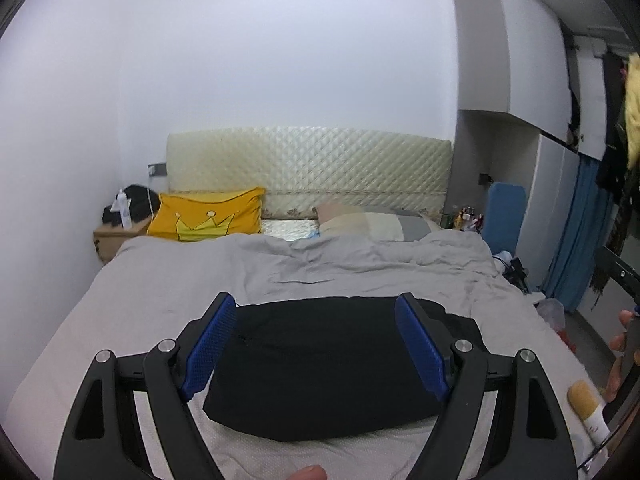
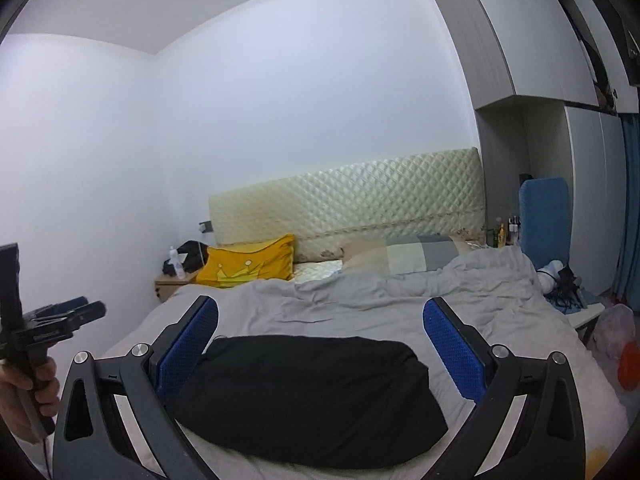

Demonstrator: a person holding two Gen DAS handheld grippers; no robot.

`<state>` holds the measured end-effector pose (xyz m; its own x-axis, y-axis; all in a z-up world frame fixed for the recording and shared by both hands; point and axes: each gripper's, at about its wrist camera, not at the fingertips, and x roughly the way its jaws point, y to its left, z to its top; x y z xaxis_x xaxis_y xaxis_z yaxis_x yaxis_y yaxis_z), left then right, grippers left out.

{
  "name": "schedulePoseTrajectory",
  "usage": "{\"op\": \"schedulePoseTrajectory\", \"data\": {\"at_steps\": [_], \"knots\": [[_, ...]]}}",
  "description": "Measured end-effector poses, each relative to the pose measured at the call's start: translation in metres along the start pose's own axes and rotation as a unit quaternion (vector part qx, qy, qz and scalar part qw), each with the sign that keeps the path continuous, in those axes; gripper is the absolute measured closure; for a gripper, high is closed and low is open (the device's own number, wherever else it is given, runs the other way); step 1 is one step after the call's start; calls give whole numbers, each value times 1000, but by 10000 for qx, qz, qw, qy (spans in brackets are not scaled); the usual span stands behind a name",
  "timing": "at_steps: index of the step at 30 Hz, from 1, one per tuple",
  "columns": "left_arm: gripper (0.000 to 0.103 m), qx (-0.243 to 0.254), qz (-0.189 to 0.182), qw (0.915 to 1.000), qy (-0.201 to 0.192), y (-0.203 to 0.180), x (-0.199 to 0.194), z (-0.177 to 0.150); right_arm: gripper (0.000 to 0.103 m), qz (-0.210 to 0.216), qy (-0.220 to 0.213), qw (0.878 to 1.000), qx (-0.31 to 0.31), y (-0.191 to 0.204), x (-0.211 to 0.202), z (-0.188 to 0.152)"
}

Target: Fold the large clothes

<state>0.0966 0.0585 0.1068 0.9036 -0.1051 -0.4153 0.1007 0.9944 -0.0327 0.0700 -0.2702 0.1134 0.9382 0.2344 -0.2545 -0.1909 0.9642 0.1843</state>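
Your left gripper (image 1: 316, 344) is matte black plastic, its two fingers faced with blue dimpled pads (image 1: 210, 350), and round silver screws cap the linkage pivots. Your right gripper (image 2: 320, 354) is built the same: black arms with triangular cut-outs, blue pads (image 2: 454, 354), silver screws. Your bare-skinned left hand (image 2: 28, 394) shows around a black handle.

Small bottles (image 2: 506, 232) beside the headboard (image 2: 348, 196) are too tiny to identify.

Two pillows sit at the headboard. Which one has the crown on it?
The yellow pillow, propped at the left end of the quilted cream headboard, carries the crown print. The other, a beige-and-grey patchwork pillow, lies flatter to its right and has none.
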Motion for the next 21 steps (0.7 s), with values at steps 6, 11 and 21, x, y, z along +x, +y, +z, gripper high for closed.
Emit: {"op": "schedulePoseTrajectory", "data": {"at_steps": [6, 11, 21], "knots": [[21, 79, -108, 9999, 2, -25, -10, -35, 0, -22, -82, 9997, -227, 22, -21, -31], [21, 85, -140, 9998, 111, -34, -11, -62, 0, -71, 0, 9997, -220, 28, -28, -56], [21, -41, -79, 9991, 412, -34, 1, -108, 0, -240, 369, 9990, -93, 29, -32, -103]]}}
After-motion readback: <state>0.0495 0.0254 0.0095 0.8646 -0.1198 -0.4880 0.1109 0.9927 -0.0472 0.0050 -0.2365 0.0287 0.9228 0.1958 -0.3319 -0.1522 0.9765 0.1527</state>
